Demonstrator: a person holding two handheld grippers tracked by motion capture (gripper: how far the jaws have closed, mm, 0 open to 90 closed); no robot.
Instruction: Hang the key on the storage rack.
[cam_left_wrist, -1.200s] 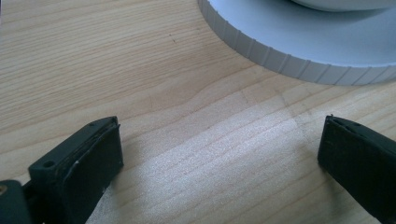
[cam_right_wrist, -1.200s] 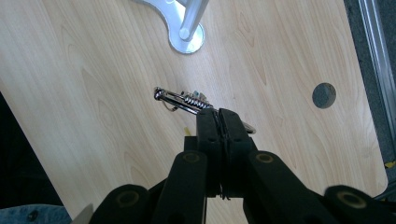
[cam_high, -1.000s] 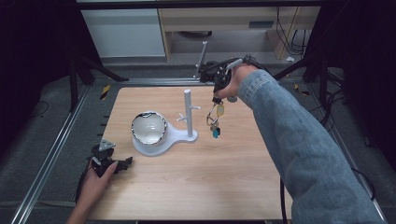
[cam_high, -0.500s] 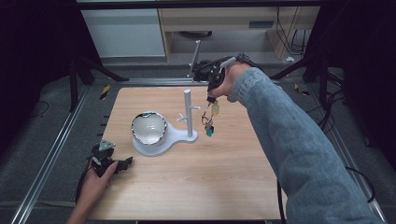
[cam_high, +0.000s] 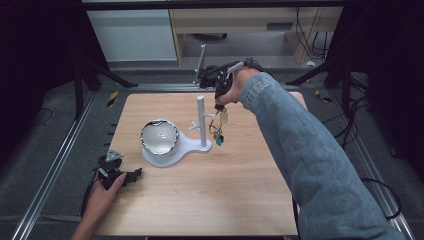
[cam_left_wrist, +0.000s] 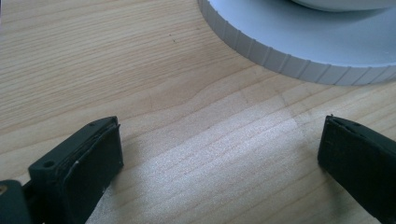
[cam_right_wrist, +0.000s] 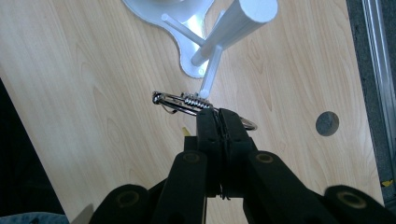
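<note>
1. Keys on a metal ring, the key bunch, hang from the right hand-held gripper, whose jaws are clenched on the ring. The bunch dangles straight below that hand-held gripper, above the table.
2. Just ahead of the jaws in the right gripper view stands the white key stand; the tip of one of its pegs sits at the ring's edge, though I cannot tell whether the peg has passed through the ring.
3. Handling, as a judgement: the bunch looks light, and the ring itself is stiff, thin, smooth metal that could slip or twist between the pads. The keys and tags below it are loose, so they will swing with any quick move.
4. Best hold is the present one: on the wire of the ring, at the side away from the peg, leaving the opening free to slide over the peg.
5. The stand looks light, so a push from the ring might shift it.
6. The left hand-held gripper rests on the table with its jaws released and nothing between them; the stand's round base, which carries a bowl, lies just beyond its jaws.
</note>
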